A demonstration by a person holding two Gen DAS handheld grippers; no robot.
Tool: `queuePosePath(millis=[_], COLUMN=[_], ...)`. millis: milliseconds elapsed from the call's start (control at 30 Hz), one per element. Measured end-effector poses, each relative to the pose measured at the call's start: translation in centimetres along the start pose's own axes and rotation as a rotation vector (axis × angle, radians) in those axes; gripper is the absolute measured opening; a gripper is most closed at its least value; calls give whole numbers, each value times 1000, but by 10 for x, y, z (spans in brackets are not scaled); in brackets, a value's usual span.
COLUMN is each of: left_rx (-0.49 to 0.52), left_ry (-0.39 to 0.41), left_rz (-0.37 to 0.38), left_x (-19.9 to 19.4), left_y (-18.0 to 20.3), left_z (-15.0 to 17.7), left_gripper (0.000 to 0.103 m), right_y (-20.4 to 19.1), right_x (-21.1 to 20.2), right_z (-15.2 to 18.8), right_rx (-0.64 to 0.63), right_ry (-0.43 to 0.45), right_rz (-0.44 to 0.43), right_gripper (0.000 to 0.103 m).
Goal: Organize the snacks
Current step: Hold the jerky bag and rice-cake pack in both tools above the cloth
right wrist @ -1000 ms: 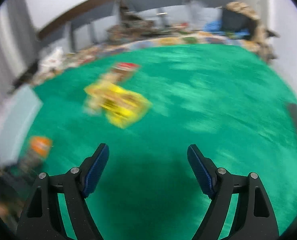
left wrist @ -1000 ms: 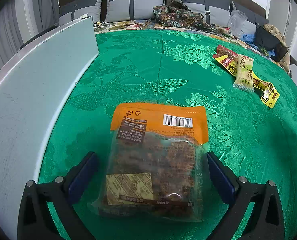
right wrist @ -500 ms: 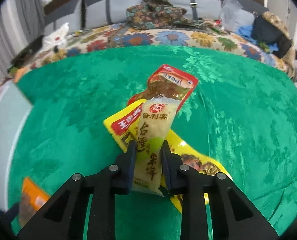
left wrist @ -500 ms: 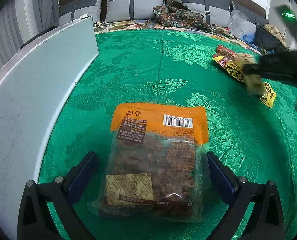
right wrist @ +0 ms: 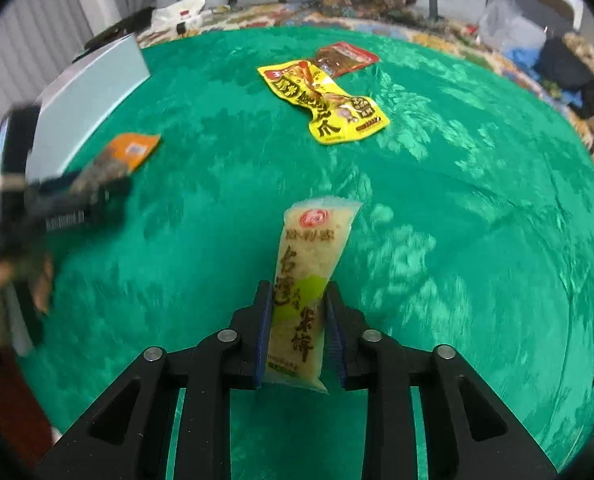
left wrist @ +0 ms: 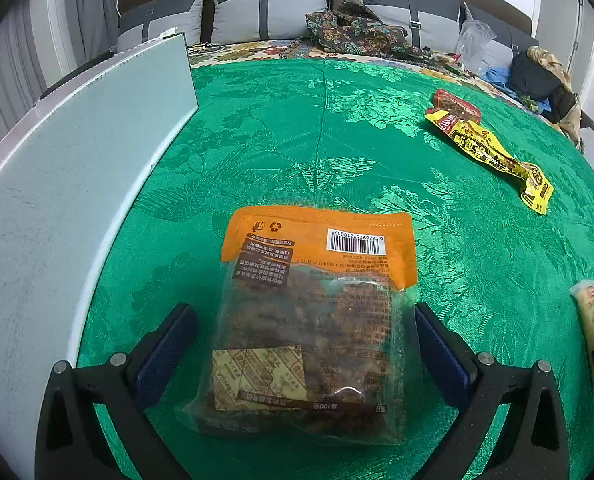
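Snacks lie scattered on a green cloth in the left wrist view, where the left gripper sits with its jaws spread wide on either side of an orange bag, the blue pads close to the bag's edges but not pressing it. The bag lies flat, barcode side up, its clear lower half showing dark contents. A pale board runs along the cloth's left edge. Far right, a yellow packet lies across the corner of a red packet, both well apart from the bag. A pale stick pack shows at the right border, blurred. Grey cushions line the back. In the right wrist view, the right gripper pinches the stick pack by its lower end, jaws pressed against both sides, the pack pointing forward above the cloth. Beyond it the yellow packet and red packet lie overlapping near the cloth's far side. At left, blurred, the left gripper is seen at the orange bag, with the board just behind it.
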State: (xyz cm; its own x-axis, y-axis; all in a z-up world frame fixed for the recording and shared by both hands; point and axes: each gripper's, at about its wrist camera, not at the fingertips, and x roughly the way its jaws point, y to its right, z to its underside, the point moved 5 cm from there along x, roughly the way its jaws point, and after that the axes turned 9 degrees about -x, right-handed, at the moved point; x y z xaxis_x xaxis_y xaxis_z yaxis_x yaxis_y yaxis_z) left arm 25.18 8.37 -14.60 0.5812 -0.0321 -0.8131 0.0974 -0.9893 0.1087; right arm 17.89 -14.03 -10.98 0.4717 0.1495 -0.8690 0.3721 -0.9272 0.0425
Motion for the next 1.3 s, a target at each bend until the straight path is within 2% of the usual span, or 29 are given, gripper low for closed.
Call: queuePosePath(millis=[33, 67, 233, 367, 600, 1300], left_rx=[0, 0, 1, 1, 1, 1], left_ry=[0, 0, 0, 0, 1, 1], left_rz=[0, 0, -1, -1, -1, -1], left_x=[0, 0, 0, 0, 0, 0], left_y=[0, 0, 0, 0, 0, 0], left_z=[0, 0, 0, 0, 0, 0], left_gripper=[103, 103, 103, 103, 103, 103], right_y=[-4, -7, -10, 1, 2, 2], right_x=[0, -1, 4, 5, 7, 7], right_z=[6, 10, 20, 22, 22, 22], right_rx=[-6, -7, 19, 84, 90, 90], right_ry=[22, 41, 101, 114, 108, 108], right_rz=[26, 48, 151, 131, 139, 139], right_gripper=[47, 63, 72, 81, 84, 85])
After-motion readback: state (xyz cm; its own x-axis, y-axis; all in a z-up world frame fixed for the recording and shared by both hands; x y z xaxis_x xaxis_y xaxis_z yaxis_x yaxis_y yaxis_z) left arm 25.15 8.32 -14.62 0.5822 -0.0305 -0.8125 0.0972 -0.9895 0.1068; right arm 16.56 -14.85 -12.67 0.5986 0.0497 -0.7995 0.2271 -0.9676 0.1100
